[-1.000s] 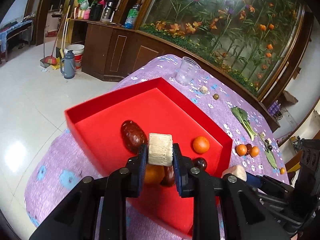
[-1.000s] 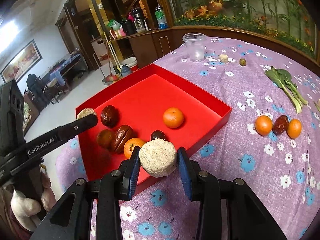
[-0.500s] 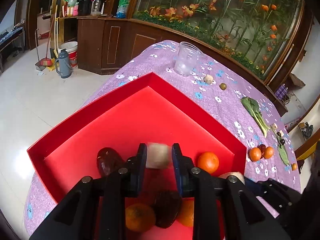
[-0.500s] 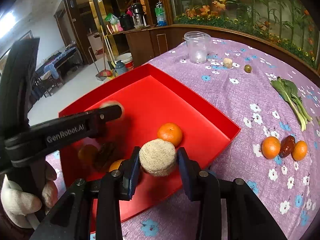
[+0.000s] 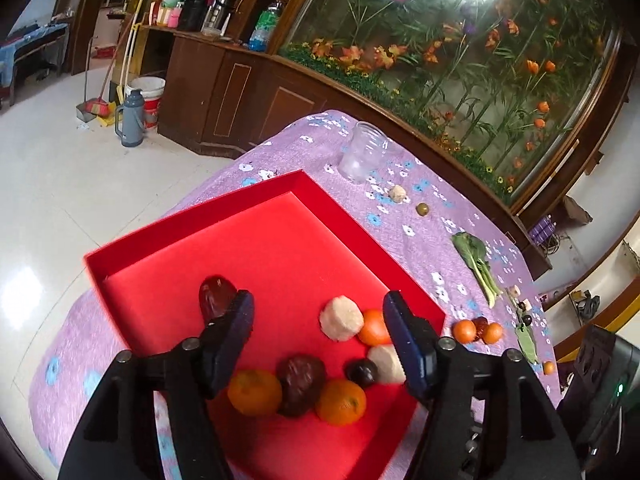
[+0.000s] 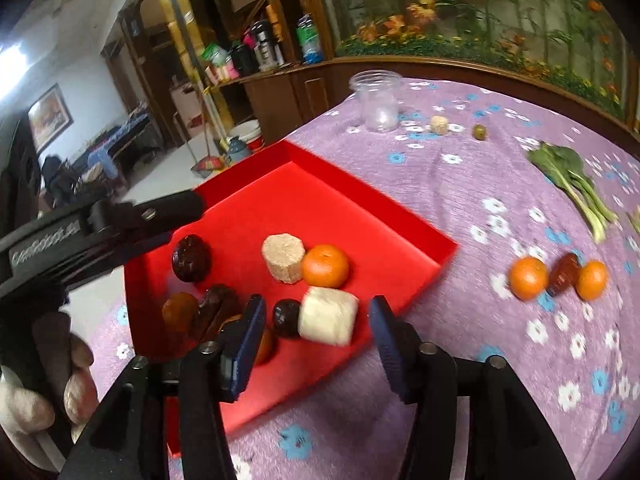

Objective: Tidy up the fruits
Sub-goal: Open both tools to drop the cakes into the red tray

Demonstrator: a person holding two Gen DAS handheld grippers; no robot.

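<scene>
Both claws spread, empty — left claw (image 5: 318, 330), right claw (image 6: 316, 330) over red tray (image 6: 404, 216). We judge tangerines (image 6: 528, 279) on surface soft-skinned, light — grip across middle.

- Our left gripper (image 5: 318, 330) hung with its jaws spread wide, nothing between the blue pads (image 5: 404, 342).
- Our right gripper (image 6: 316, 342) was likewise agape, gripping nothing.
- In the right wrist view, our left hand (image 6: 44, 396) was wrapped around the left gripper's handle, fingers curled.
</scene>
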